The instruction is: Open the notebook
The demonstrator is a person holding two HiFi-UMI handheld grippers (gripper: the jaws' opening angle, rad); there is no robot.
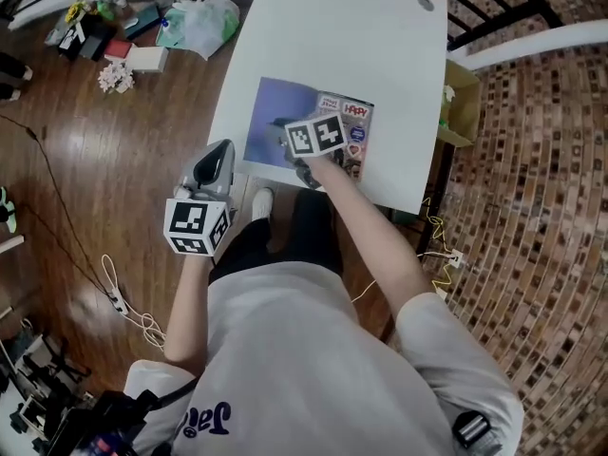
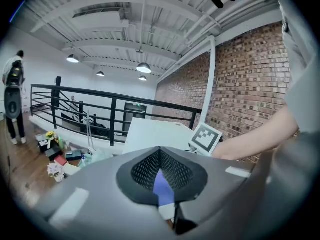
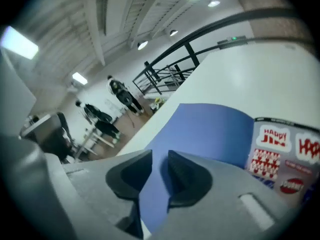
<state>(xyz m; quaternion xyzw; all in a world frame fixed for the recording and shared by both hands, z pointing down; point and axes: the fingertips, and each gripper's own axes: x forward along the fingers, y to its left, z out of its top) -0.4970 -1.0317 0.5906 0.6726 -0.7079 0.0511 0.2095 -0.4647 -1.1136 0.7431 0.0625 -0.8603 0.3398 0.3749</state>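
Observation:
The notebook lies open on the white table, near its front edge. Its blue cover is folded out to the left, and a page printed with stickers shows on the right. My right gripper hovers over the cover's lower right part. In the right gripper view, its jaws stand a narrow gap apart, and the blue cover shows through the gap, not pinched. My left gripper is shut and empty, off the table's front left edge, pointing at the notebook.
Flowers, boxes and a pale plastic bag litter the wooden floor left of the table. A cardboard box stands at the table's right side. A cable runs over the floor. People stand far off by a black railing.

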